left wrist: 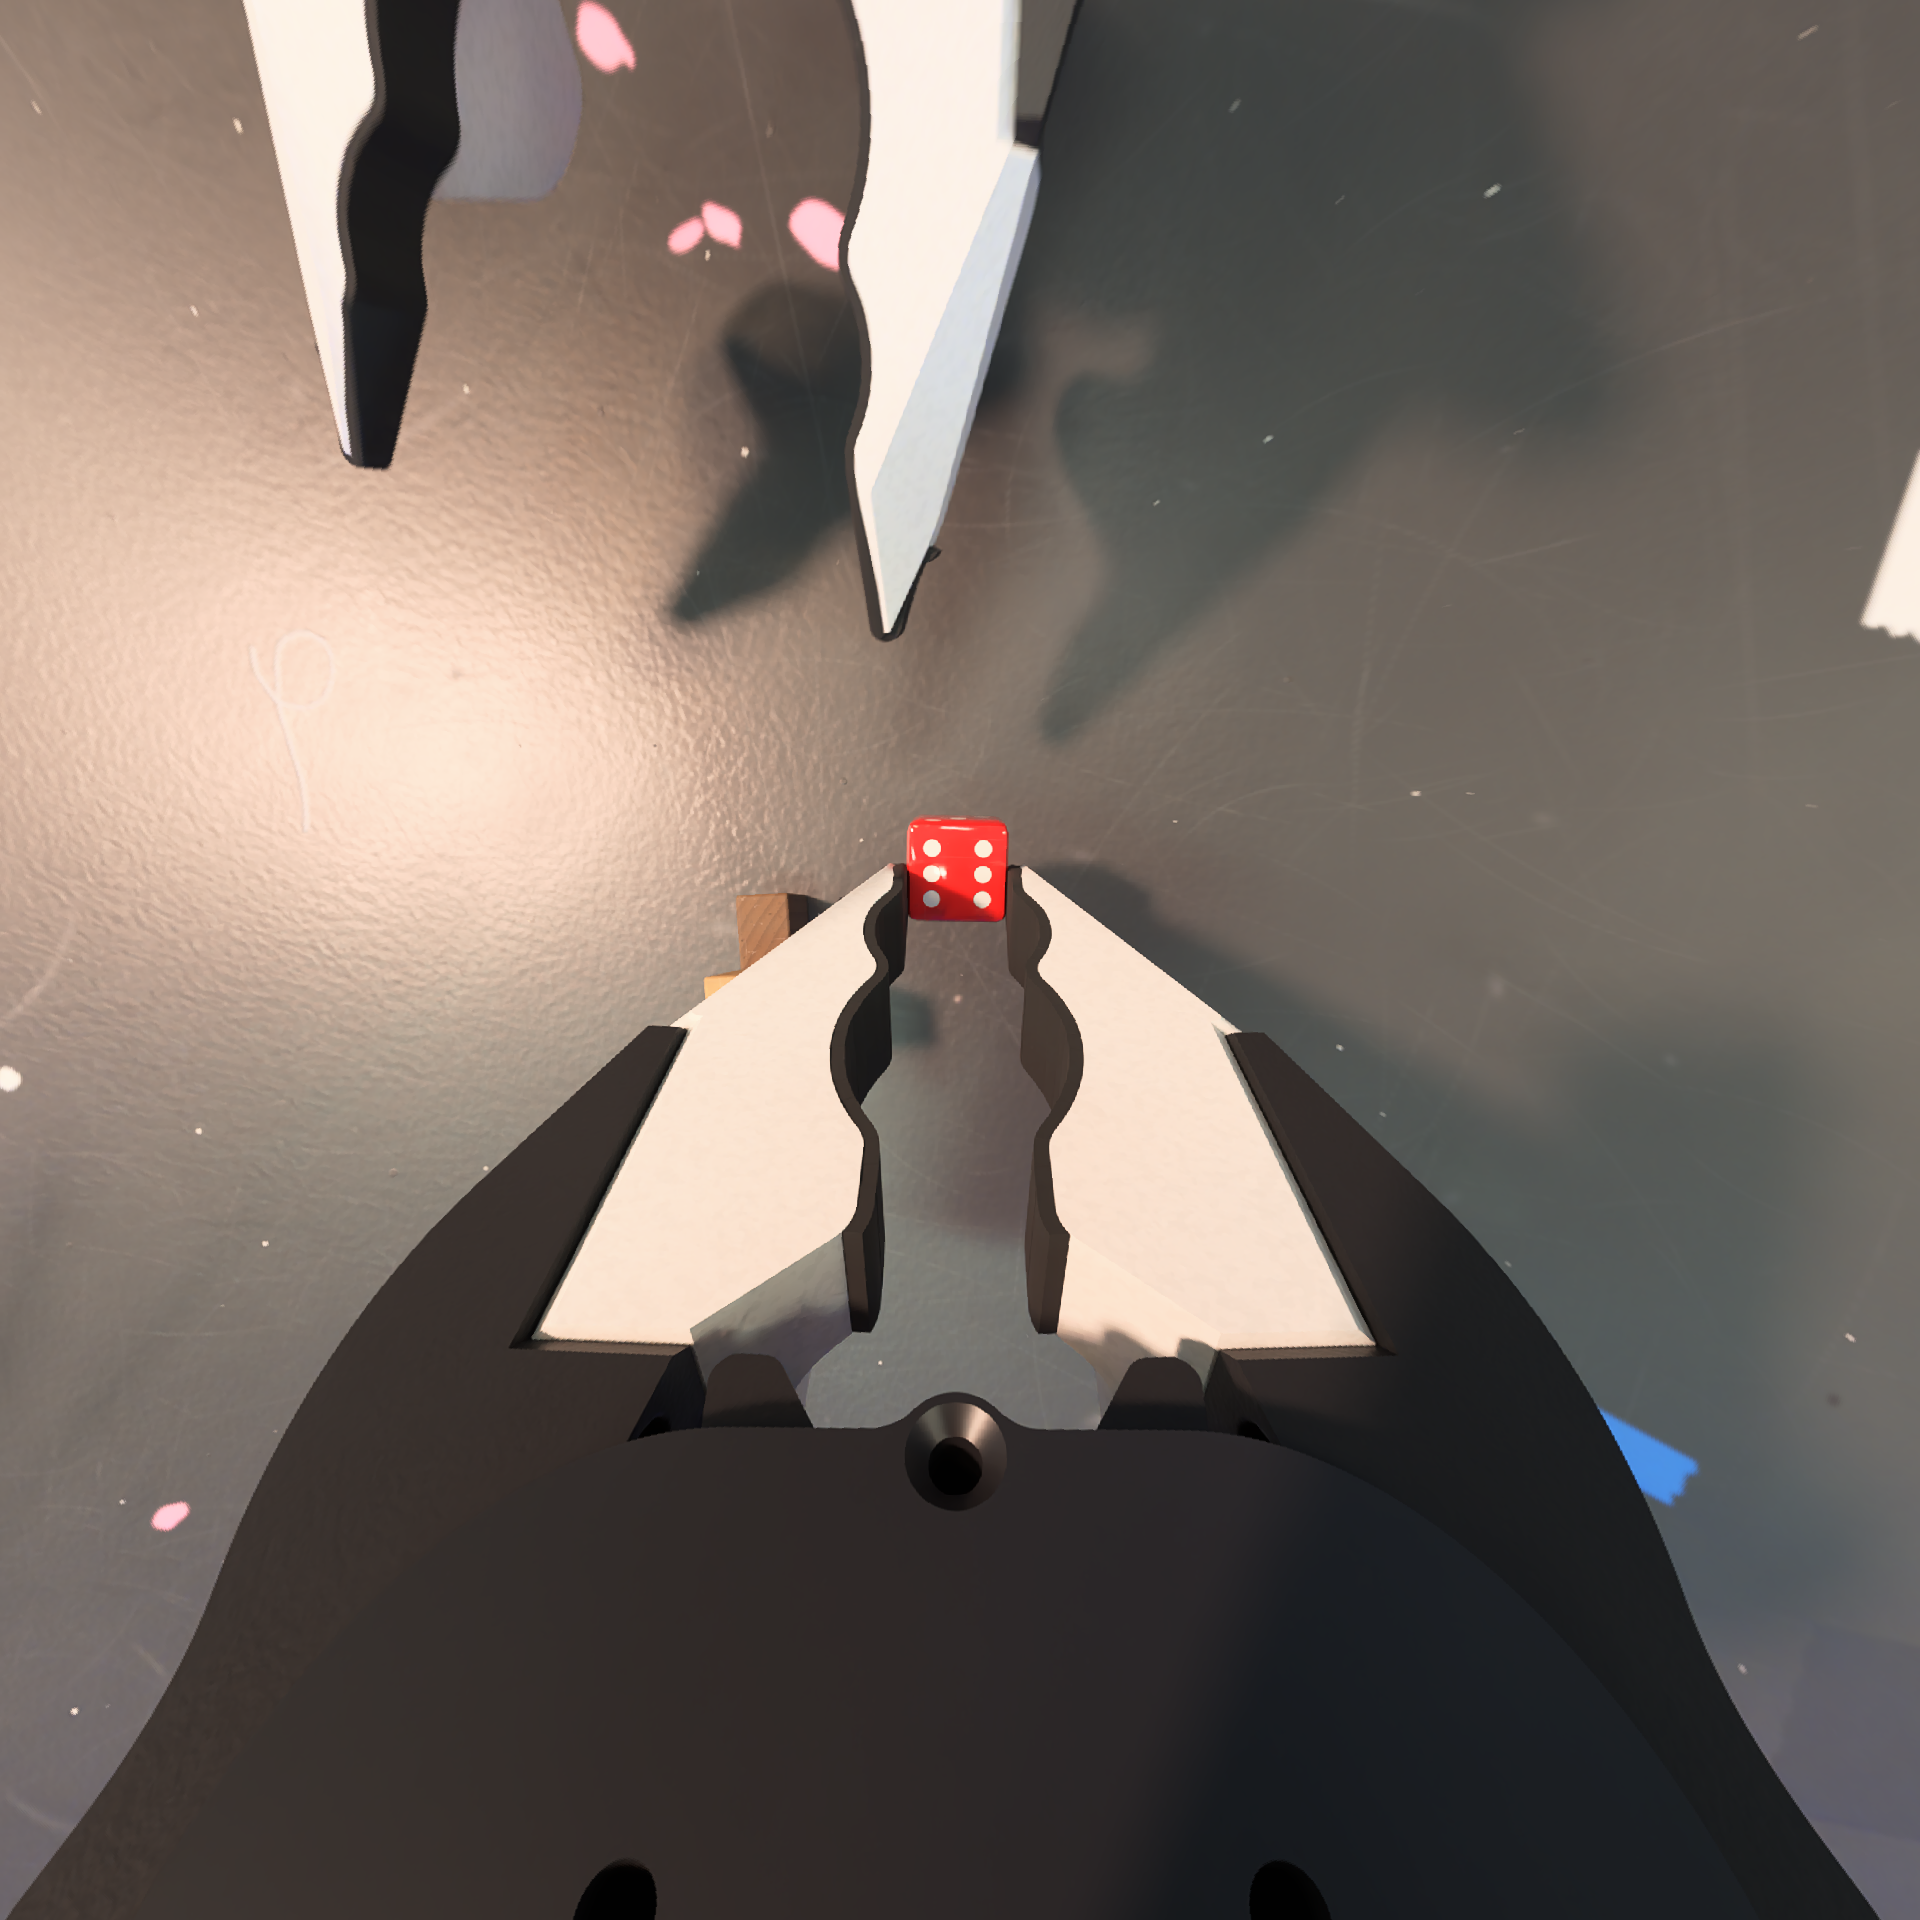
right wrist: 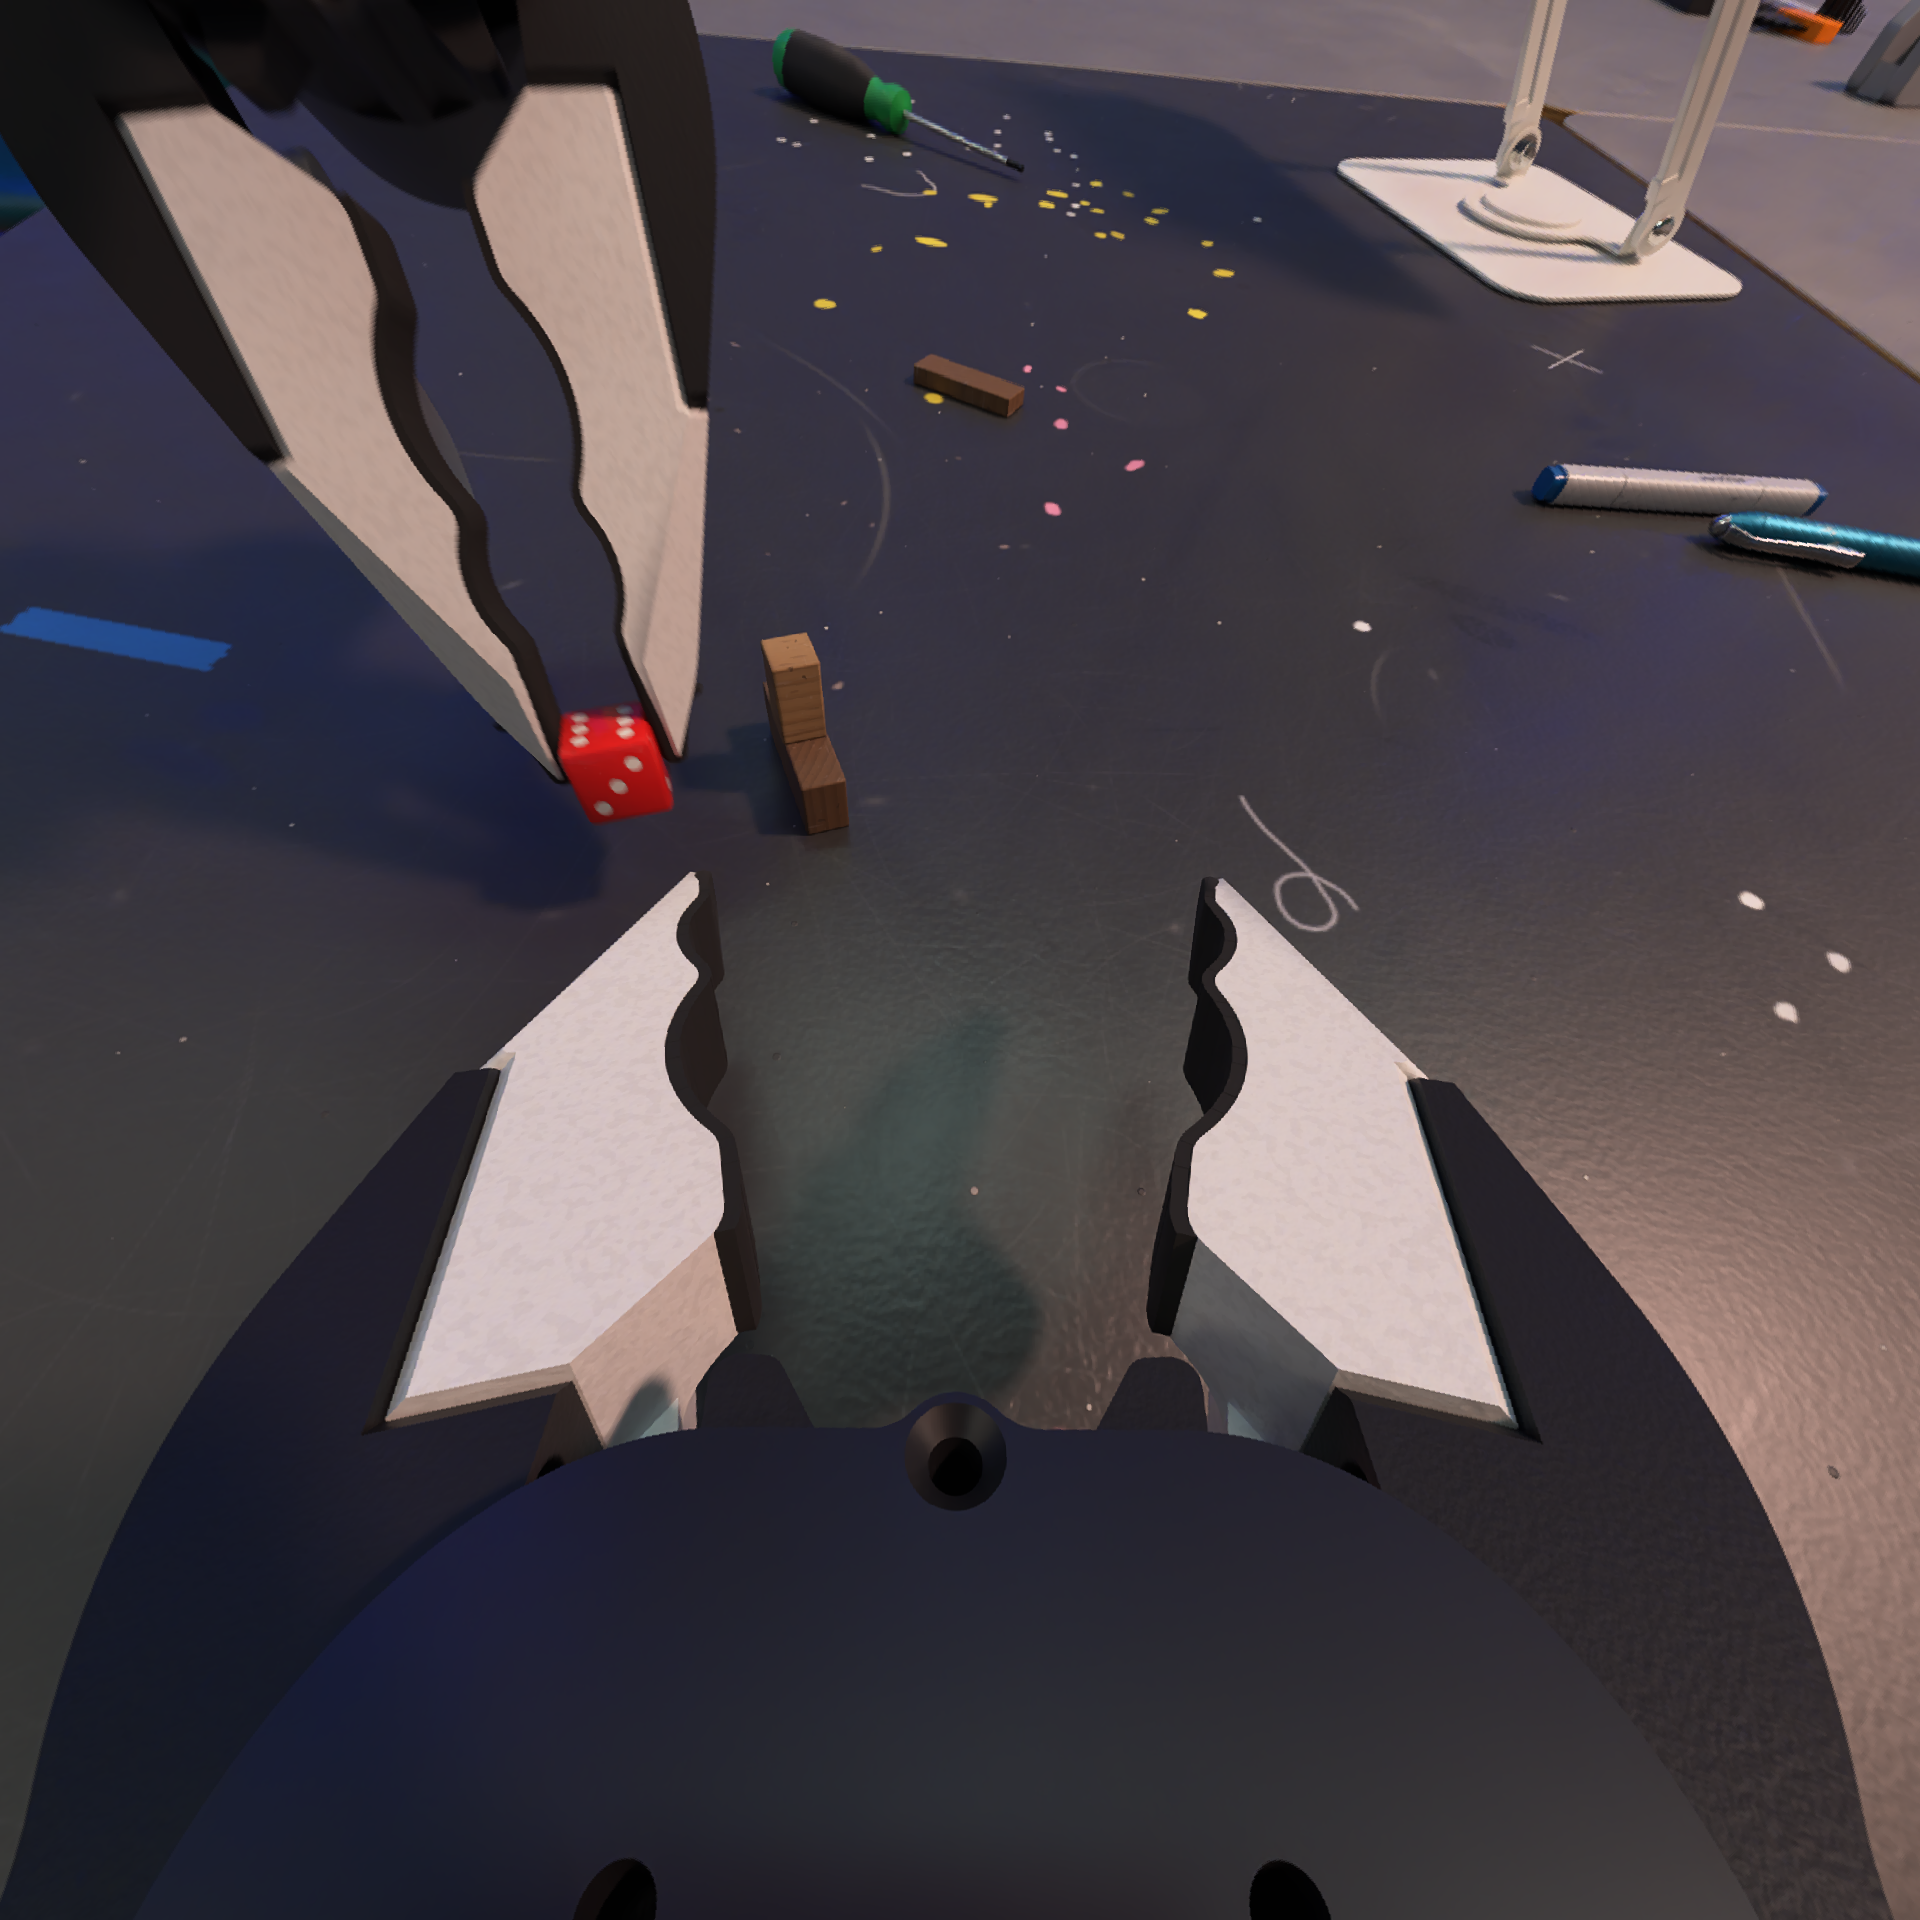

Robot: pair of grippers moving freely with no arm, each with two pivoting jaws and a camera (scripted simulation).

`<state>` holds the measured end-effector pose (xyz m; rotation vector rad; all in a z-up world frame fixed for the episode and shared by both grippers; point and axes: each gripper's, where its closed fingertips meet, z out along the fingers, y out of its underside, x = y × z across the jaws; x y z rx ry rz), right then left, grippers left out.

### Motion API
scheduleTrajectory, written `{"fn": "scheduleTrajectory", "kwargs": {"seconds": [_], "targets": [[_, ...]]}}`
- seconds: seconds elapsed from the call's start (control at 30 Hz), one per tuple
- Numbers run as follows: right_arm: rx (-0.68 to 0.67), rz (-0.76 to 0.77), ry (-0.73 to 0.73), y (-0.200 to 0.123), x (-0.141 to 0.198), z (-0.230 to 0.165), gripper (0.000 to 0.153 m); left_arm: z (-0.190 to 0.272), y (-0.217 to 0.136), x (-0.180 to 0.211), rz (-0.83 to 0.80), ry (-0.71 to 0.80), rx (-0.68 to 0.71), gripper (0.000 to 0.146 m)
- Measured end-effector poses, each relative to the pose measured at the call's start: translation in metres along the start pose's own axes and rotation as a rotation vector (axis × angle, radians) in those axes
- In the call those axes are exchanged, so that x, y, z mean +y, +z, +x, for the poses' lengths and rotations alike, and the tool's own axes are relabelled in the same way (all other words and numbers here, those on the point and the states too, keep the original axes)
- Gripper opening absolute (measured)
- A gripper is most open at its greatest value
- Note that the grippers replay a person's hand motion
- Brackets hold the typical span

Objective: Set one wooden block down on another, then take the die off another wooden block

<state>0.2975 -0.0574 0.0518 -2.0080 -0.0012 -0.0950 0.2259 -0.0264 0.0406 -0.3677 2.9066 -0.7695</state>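
Left claw (left wrist: 956, 878) clamped on red die (left wrist: 956, 871) | right claw (right wrist: 951, 883) apart, empty | stacked blocks (right wrist: 802, 727) beside | step: die removal | next: set die on tabletop (right wrist: 1351, 727).

Dark scuffed tabletop (right wrist: 1351, 727), paint-flecked, with warm glare at right.

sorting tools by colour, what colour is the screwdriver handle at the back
Black with a green collar on the screwdriver, seen best in the right wrist view.
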Motion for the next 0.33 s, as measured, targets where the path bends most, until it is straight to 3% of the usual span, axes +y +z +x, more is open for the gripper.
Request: {"fn": "scheduleTrajectory", "kwargs": {"seconds": [0.33], "targets": [[-0.029, -0.011, -0.018, 0.001, 0.001, -0.005, 0.089, -0.011, 0.026, 0.011, -0.070, -0.032, -0.040, 0.018]]}}
